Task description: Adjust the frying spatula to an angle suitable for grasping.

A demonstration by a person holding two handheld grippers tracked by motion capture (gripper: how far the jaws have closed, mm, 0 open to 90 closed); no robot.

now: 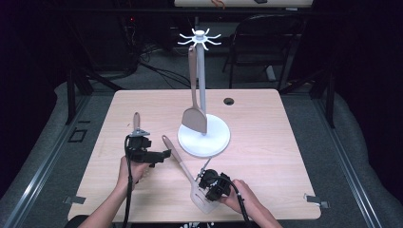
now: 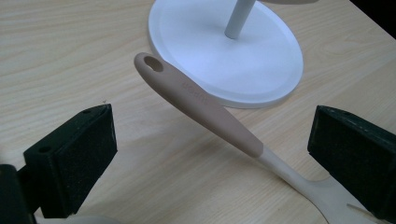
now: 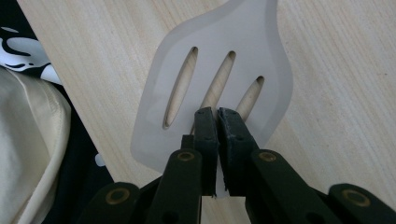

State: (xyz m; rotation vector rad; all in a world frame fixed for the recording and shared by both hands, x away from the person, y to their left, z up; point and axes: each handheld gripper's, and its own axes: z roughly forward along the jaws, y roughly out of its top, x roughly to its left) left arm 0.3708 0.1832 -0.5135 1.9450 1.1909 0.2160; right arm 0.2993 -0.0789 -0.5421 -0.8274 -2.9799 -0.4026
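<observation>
The wooden table (image 1: 266,156) carries a white stand (image 1: 204,137) with a round base, an upright post and hooks at the top; a brown turner (image 1: 194,114) hangs from one hook, blade down against the base. Near the front edge lies the slotted spatula (image 1: 183,166), its long axis running diagonally: the brown handle end, with its hanging hole, points away from the person and to the left, ending just beside the stand's base, while the pale slotted blade lies toward the person, close to the table edge. The left gripper (image 2: 210,144) sits left of the handle with its jaws spread wide and nothing pressed between them; in its view the handle crosses the gap untouched. The right gripper (image 3: 217,126) is clenched on the edge of the blade, its pads pinching the thin rim beside the three slots
</observation>
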